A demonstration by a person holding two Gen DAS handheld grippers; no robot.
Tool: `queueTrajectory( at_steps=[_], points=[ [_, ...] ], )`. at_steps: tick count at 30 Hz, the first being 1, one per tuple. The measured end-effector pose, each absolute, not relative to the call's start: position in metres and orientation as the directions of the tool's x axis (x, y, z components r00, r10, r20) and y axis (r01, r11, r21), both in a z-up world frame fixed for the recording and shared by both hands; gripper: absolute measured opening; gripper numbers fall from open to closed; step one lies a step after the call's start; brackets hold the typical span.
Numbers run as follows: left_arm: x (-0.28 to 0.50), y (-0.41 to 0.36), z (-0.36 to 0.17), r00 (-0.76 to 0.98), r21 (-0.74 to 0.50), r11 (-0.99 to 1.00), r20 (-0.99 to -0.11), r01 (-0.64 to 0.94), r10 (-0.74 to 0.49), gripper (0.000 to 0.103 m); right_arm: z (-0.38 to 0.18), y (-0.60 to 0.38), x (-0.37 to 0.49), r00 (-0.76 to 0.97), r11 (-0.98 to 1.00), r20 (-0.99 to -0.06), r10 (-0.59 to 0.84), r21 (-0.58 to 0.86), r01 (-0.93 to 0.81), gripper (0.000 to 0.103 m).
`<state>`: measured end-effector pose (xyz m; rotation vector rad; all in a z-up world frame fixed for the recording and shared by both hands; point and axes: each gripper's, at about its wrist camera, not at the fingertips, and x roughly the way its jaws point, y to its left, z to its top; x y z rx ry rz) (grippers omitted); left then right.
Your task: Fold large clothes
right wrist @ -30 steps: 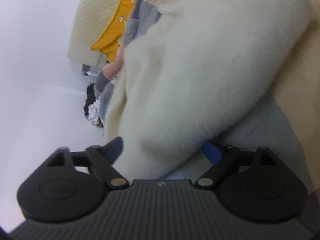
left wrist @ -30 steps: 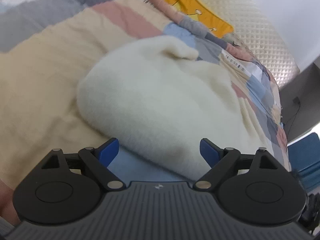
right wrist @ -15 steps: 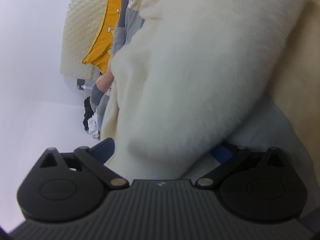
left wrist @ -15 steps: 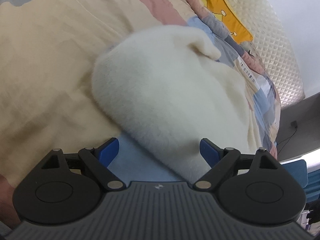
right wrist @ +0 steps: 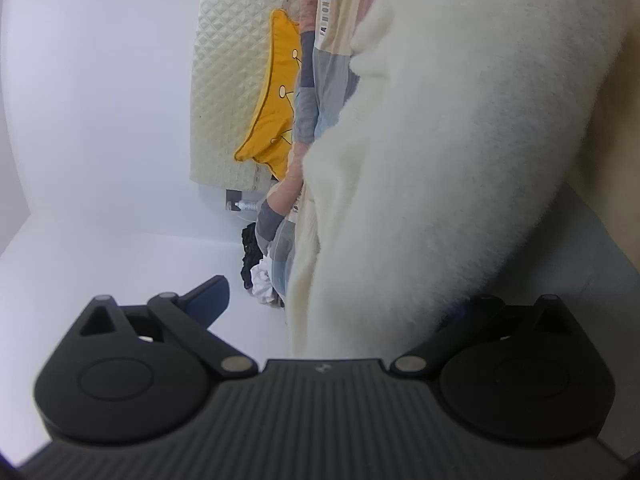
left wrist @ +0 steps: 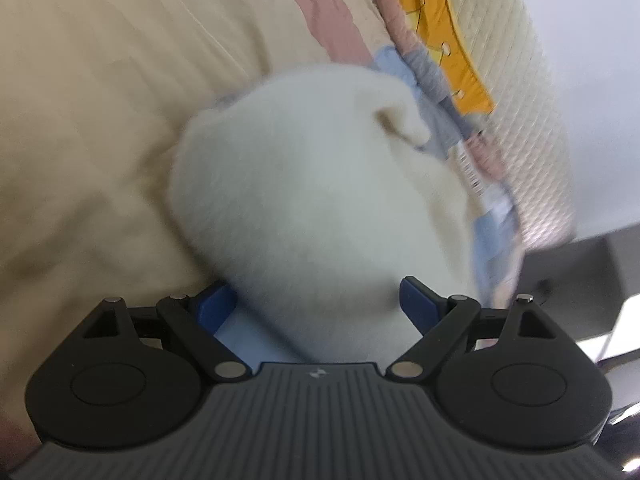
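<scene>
While my left gripper (left wrist: 316,300) stands with its blue fingers (left wrist: 416,302) spread wide, the fluffy white garment (left wrist: 312,204) bulges up between them in a thick folded bundle; the pads sit either side of it, and the blur keeps me from telling whether they press it. In this left view the bundle's long axis runs from my tool up and away toward the quilted headboard (left wrist: 532,128), and a small flap of the fabric pokes out at its far end. It lies on the patchwork bedspread (left wrist: 100,112), mostly on the beige panel, with a light blue patch showing under its near edge. The whole left view is smeared, so the garment's outline and the far bedding are hard to read, and its near end is cut off behind my gripper's body. From my right gripper (right wrist: 344,300) the picture is rolled on its side: the garment (right wrist: 460,152) fills the right half as a long band running from the tool up to the top edge, where it is cropped. My right gripper's left finger (right wrist: 210,294) stands clear against the white wall (right wrist: 80,120), while the other finger is buried under the fleece, so I cannot tell whether it grips anything. A yellow cushion (right wrist: 276,112) leans against the headboard beyond.
</scene>
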<state>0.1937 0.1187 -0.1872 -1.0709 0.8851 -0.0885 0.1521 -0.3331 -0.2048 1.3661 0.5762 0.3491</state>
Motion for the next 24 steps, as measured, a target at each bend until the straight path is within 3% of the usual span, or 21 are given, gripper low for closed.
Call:
queueTrajectory(
  at_steps=[12,16,19,24],
  points=[
    [0.218,0.114,-0.198,0.657,-0.761,0.506,-0.628,-0.407,-0.416,0.079,-0.217,-0.333,0.150,0.788,0.215,-0.299,0.538,0.953,0.215,0.103],
    [0.224,0.114,-0.200,0.657,-0.745,0.525,-0.642,-0.411,-0.396,0.079,-0.222,-0.347,0.140,0.818,0.216,-0.361,0.447,0.932,0.292,0.103],
    [0.224,0.112,-0.201,0.660,-0.740,0.533,-0.644,-0.410,-0.387,0.078,-0.227,-0.355,0.136,0.832,0.168,-0.354,0.427,0.935,0.312,0.102],
    [0.218,0.117,-0.204,0.668,-0.751,0.511,-0.635,-0.418,-0.388,0.067,-0.222,-0.365,0.136,0.850,0.196,-0.374,0.371,0.926,0.322,0.099]
  ],
)
